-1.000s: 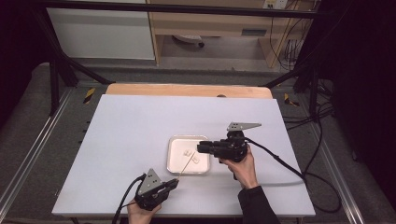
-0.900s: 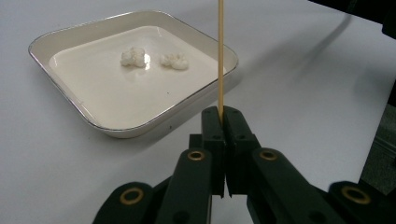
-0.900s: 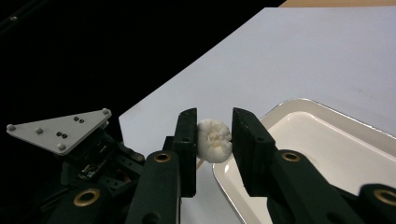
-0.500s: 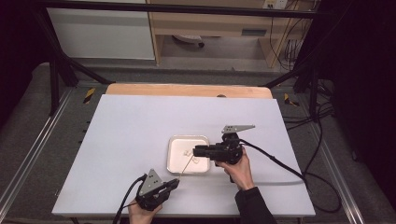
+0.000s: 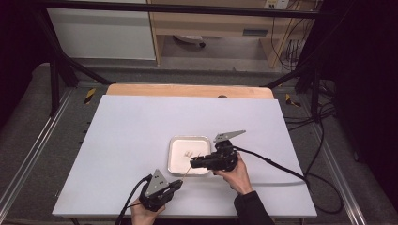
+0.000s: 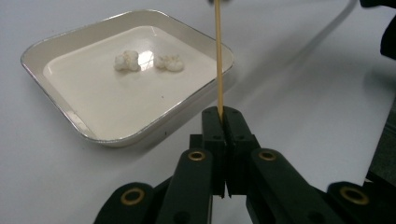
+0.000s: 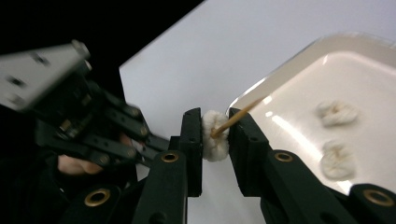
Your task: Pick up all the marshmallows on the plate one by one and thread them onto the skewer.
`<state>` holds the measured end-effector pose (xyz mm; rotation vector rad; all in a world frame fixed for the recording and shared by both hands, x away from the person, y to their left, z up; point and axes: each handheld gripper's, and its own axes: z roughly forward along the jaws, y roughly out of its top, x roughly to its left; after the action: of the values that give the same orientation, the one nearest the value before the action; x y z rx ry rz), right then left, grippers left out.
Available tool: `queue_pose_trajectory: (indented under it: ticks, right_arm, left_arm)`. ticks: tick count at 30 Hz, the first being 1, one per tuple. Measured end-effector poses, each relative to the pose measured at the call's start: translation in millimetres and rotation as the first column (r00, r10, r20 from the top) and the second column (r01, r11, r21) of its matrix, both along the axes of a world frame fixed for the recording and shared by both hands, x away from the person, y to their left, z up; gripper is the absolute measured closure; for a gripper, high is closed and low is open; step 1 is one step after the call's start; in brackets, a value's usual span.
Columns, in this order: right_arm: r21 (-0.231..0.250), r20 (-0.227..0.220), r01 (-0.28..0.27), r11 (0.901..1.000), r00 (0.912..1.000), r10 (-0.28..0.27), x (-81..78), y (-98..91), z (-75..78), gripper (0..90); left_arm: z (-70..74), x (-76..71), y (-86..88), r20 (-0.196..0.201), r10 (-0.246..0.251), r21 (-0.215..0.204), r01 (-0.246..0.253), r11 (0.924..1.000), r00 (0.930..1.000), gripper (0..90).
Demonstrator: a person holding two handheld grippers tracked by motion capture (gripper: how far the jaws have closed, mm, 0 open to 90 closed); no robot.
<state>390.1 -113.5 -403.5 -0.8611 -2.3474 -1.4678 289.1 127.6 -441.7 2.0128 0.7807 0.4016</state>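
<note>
My left gripper (image 6: 222, 116) is shut on the lower end of a thin wooden skewer (image 6: 218, 56), which rises up and away toward the tray. My right gripper (image 7: 215, 126) is shut on a white puffy piece (image 7: 215, 136), and the skewer's (image 7: 236, 118) tip is pressed into that piece. In the high view the right gripper (image 5: 193, 162) is over the front edge of the white square tray (image 5: 172, 152), with the left gripper (image 5: 178, 184) just in front of it. Two more white pieces (image 6: 127, 60) (image 6: 170, 63) lie in the tray (image 6: 60, 39).
The tray sits on a white tabletop (image 5: 126, 131) with wide bare room to the left and back. The right gripper's cable (image 5: 277, 164) trails off to the right. A wooden strip (image 5: 187, 90) borders the far edge.
My right gripper has moved left and toward the person with the white piece, from the tray's right side to the skewer's tip. The left gripper has stayed still.
</note>
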Motion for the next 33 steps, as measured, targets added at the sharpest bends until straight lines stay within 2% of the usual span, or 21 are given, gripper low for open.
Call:
queue_pose_trajectory:
  ticks: [3, 5, 8, 10, 12, 15, 17, 21, 27, 31, 33]
  right_arm:
    - [0.007, -0.003, -0.018, 0.9998, 0.9998, 0.018, -4.0, 8.4, -8.7, 75.9]
    - [0.008, -0.015, -0.026, 0.9996, 0.9995, 0.026, -5.5, 11.5, -13.4, 75.4]
    - [0.006, -0.029, -0.022, 0.9997, 0.9993, 0.023, -6.4, 13.1, -15.7, 74.7]
    - [0.0, -0.024, -0.022, 0.9998, 0.9995, 0.022, -7.3, 13.4, -16.4, 74.0]
    - [-0.001, -0.006, -0.012, 0.9999, 0.9999, 0.012, -8.3, 13.1, -16.0, 66.4]
    - [0.01, 0.061, 0.032, 0.9994, 0.9976, -0.033, -8.9, 9.2, -9.6, 52.2]
    - [0.017, 0.118, 0.063, 0.9979, 0.9909, -0.065, -9.8, 5.1, -3.1, 44.4]
    - [-0.021, 0.186, 0.132, 0.991, 0.9745, -0.126, -9.2, -3.3, 5.9, 28.3]
    - [-0.07, 0.209, 0.188, 0.9797, 0.9631, -0.17, -5.1, -15.5, 5.1, 13.7]
    - [-0.115, 0.238, 0.222, 0.9682, 0.9524, -0.191, -3.2, -21.1, 1.6, 8.2]
    - [-0.138, 0.242, 0.234, 0.9624, 0.9501, -0.196, -0.8, -22.5, 0.3, 5.7]
  left_arm:
    - [0.2, 3.1, 0.1, -0.018, 0.003, -0.03, -0.004, 0.9996, 0.9998, 88.7]
    - [-0.2, 3.6, -1.1, -0.017, 0.008, -0.032, -0.009, 0.9995, 0.9998, 88.7]
    - [-1.1, 5.1, -1.9, -0.022, 0.01, -0.042, -0.011, 0.999, 0.9997, 88.6]
    - [-1.4, 6.0, -2.2, -0.026, 0.01, -0.053, -0.012, 0.9985, 0.9996, 88.6]
    - [-1.5, 6.4, -1.4, -0.029, 0.01, -0.057, -0.012, 0.9983, 0.9995, 88.6]
    - [-1.7, 6.6, 3.2, -0.037, 0.021, -0.067, -0.024, 0.9974, 0.9991, 88.5]
    - [-1.9, 6.3, 8.0, -0.042, 0.03, -0.078, -0.034, 0.9964, 0.9986, 88.5]
    - [-1.7, 5.5, 16.9, -0.046, 0.044, -0.088, -0.048, 0.995, 0.9979, 88.5]
    - [-1.9, 4.7, 26.9, -0.051, 0.053, -0.102, -0.058, 0.9931, 0.9973, 88.4]
    - [-2.0, 4.4, 31.6, -0.055, 0.053, -0.103, -0.058, 0.993, 0.9971, 88.4]
    - [-2.6, 4.7, 33.4, -0.063, 0.047, -0.107, -0.054, 0.9928, 0.9969, 88.4]
